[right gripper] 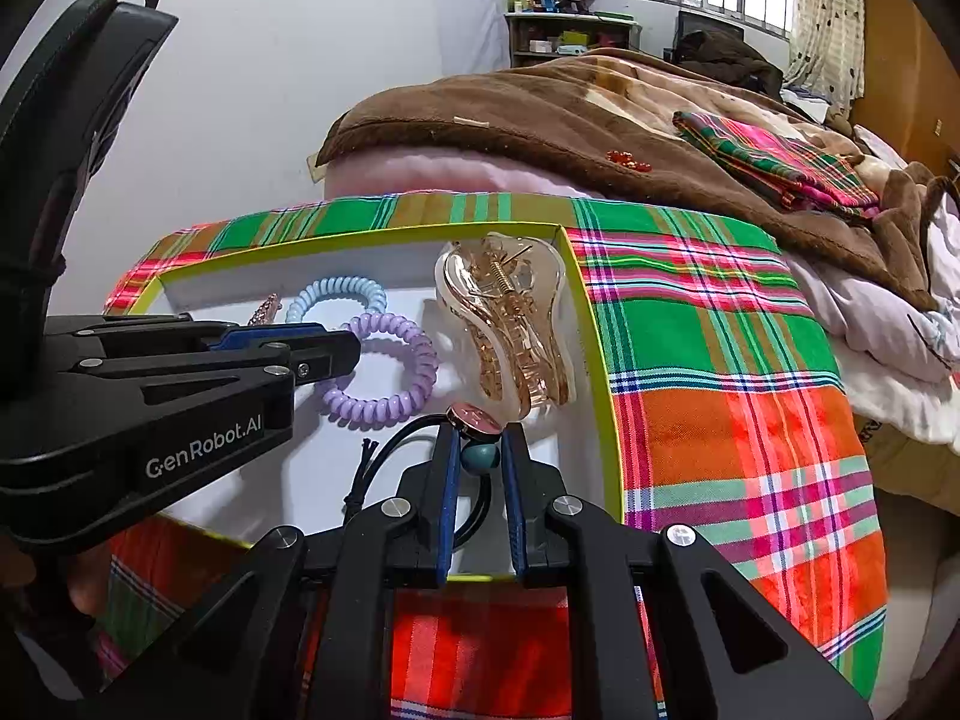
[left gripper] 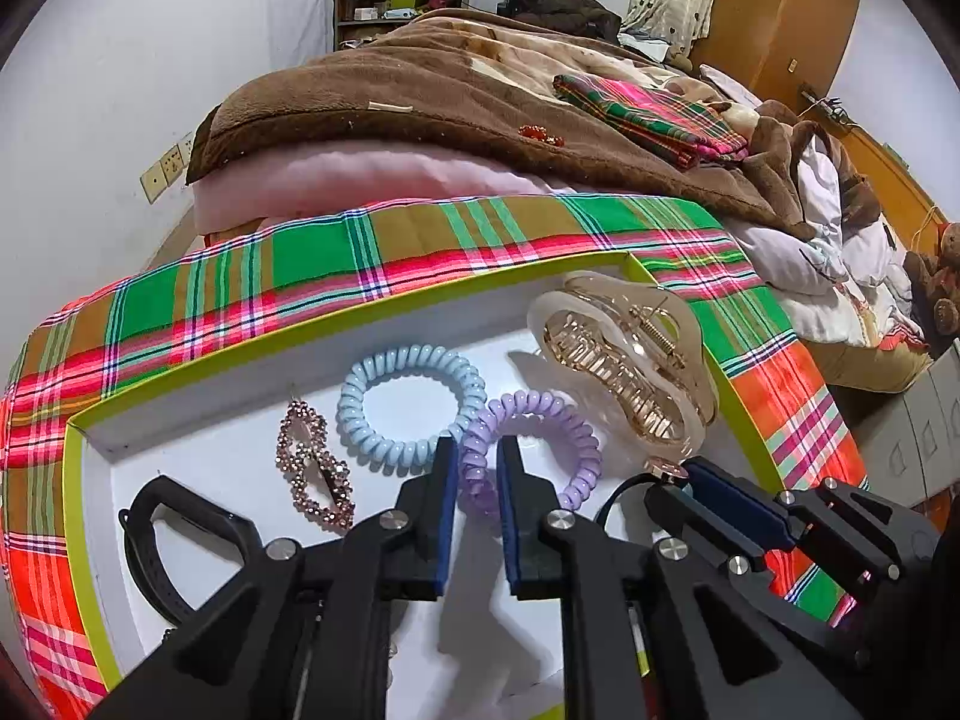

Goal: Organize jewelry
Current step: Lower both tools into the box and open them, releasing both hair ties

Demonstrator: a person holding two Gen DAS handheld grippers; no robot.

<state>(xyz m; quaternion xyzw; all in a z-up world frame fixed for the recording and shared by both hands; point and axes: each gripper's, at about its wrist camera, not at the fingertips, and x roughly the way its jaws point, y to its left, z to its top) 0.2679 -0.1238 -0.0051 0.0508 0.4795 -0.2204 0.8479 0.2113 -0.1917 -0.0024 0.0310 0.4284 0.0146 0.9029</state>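
A white tray with a lime rim lies on a plaid cloth. In it are a blue coil hair tie, a purple coil hair tie, a rhinestone clip, a clear claw clip and a black band. My left gripper is shut on the purple hair tie's near edge. My right gripper is shut on a black elastic with a teal bead and a pink disc, just in front of the claw clip.
A bed with a brown blanket lies behind the tray, with a folded plaid cloth and a small red ornament on it. A shelf stands at the far wall. The left gripper body crosses the right wrist view.
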